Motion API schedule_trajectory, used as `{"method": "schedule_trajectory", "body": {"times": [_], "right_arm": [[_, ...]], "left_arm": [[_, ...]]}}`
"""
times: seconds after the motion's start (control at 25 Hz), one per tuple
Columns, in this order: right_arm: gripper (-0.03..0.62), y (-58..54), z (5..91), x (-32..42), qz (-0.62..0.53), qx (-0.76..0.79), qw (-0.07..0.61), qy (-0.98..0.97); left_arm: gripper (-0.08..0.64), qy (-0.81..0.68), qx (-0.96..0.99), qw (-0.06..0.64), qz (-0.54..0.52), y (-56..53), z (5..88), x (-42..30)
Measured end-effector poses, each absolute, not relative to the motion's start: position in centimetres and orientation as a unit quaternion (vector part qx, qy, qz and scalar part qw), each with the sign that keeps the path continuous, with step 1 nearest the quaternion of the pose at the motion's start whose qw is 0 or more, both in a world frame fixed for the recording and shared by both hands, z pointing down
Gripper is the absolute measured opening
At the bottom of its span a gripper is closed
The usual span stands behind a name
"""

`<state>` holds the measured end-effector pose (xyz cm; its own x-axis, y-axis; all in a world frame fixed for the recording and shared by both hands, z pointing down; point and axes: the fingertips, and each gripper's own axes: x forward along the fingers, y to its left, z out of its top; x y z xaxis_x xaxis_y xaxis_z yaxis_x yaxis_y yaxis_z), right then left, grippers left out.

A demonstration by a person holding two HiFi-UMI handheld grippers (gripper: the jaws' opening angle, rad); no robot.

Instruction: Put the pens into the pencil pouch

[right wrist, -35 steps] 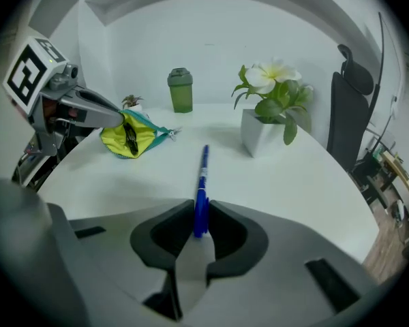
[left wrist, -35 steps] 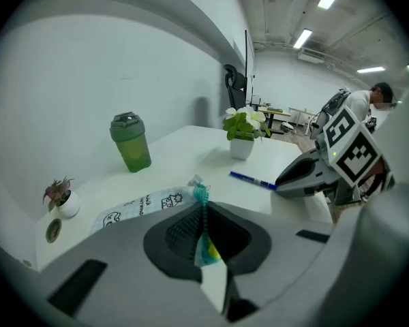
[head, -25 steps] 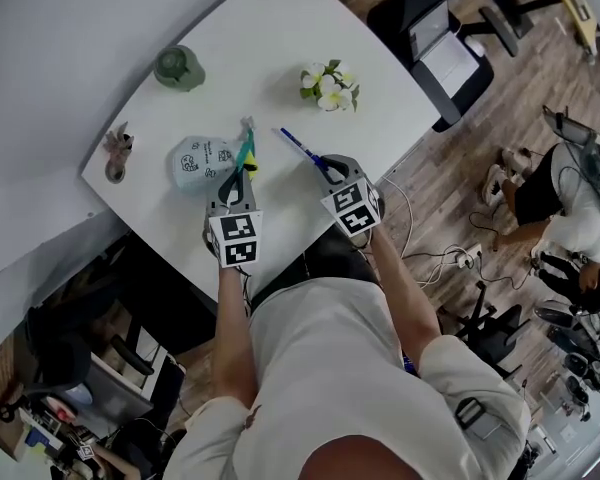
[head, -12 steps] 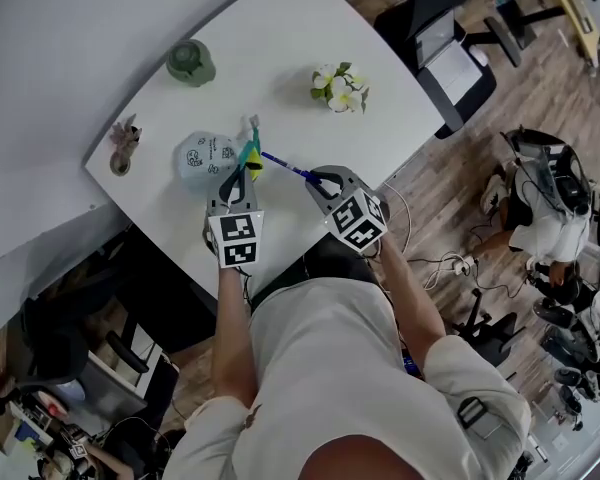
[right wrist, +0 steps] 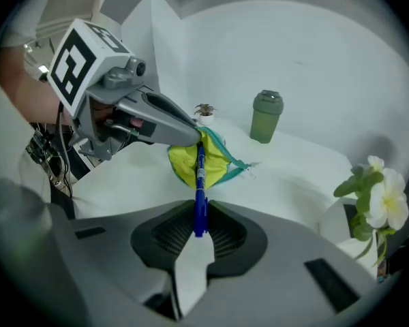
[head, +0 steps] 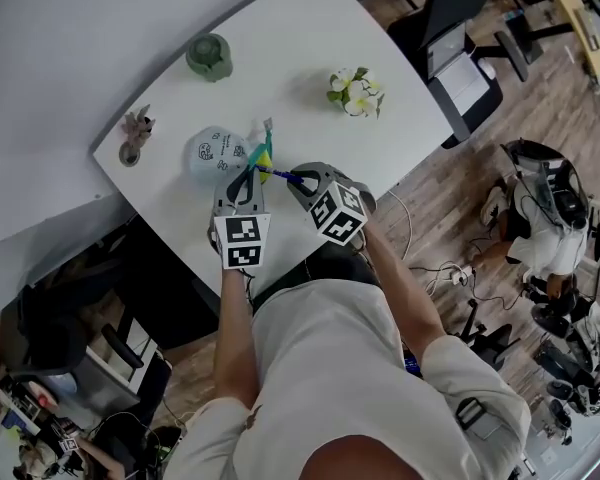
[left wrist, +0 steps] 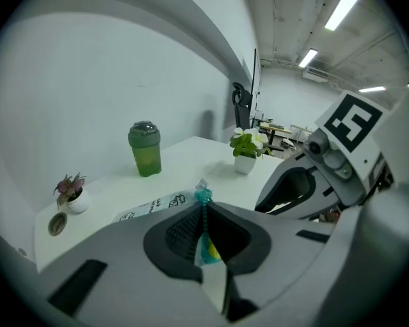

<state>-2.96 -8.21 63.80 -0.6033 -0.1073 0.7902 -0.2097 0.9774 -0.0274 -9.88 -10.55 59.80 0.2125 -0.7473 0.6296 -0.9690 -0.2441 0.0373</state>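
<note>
The blue pen [right wrist: 200, 196] was gripped near its rear end by the right gripper [right wrist: 196, 234], whose jaws were narrow and closed on it. The pen's far end lay over the yellow lining at the open mouth of the pouch [right wrist: 206, 157]. The pouch sat on the white table [head: 280, 58], near the edge closest to the person. The left gripper [left wrist: 206, 231] was pinched tight on the pouch's zipper edge. Beyond the pouch, a green cup [head: 209, 56] stood toward the far edge. A small potted plant [head: 133, 133] stood near the left corner, and a pot of white flowers [head: 356, 92] toward the right edge.
</note>
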Motion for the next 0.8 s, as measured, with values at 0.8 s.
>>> {"method": "schedule_trajectory", "body": {"times": [0.8], "right_arm": [[0.061, -9.2, 65.2, -11.4, 0.098, 0.083, 0.378, -0.917]], "left_arm": [[0.009, -0.565, 0.757, 0.285, 0.164, -9.1, 60.2, -10.9]]}}
